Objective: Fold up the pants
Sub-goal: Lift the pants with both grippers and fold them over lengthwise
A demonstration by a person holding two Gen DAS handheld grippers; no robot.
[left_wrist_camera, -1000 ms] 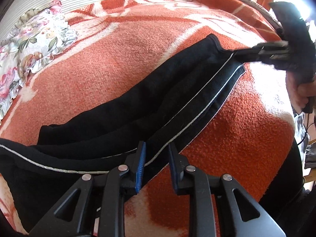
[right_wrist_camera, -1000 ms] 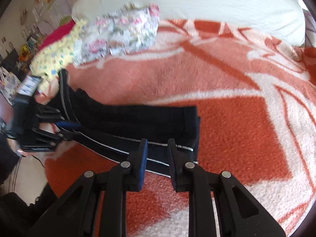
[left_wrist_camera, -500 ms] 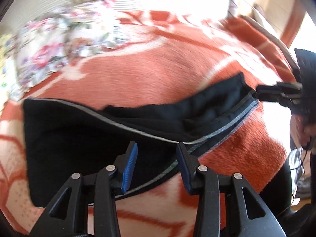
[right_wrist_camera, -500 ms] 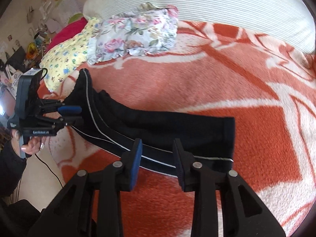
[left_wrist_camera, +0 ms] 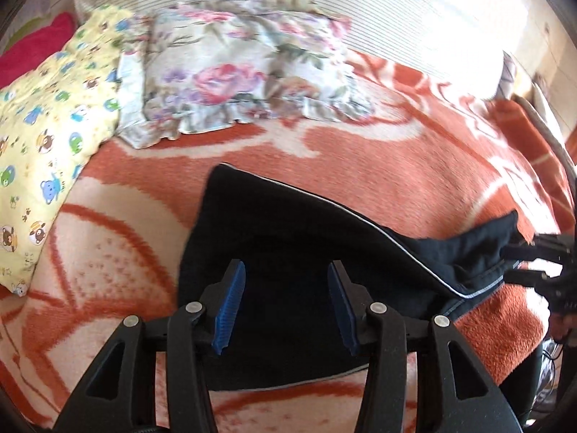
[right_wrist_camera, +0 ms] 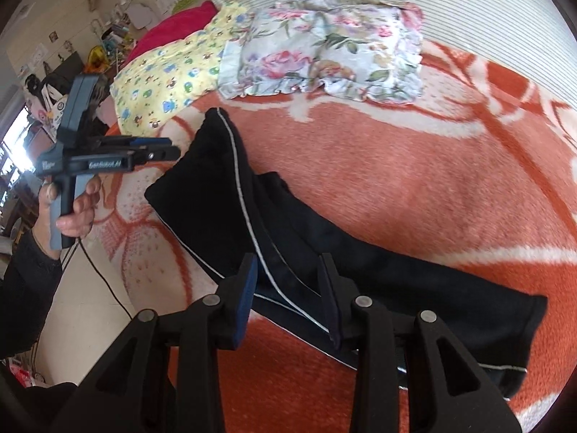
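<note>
A pair of black pants with thin white side stripes lies stretched across an orange and cream patterned blanket on a bed. The wide waist end sits toward the yellow pillow, and the narrow leg ends reach the opposite side of the blanket. In the left wrist view, the left gripper hovers over the waist part of the pants, its blue-padded fingers spread wide apart and holding nothing. In the right wrist view, the right gripper hangs over the middle of the legs, its jaws also spread and empty, with the white stripes running between the fingers. The same view shows the left gripper from the side, held by the person's hand just off the waist corner of the pants. Behind the pants, near the head of the bed, rest a floral ruffled pillow, a yellow pillow printed with small cartoon animals, and a pink cushion.
</note>
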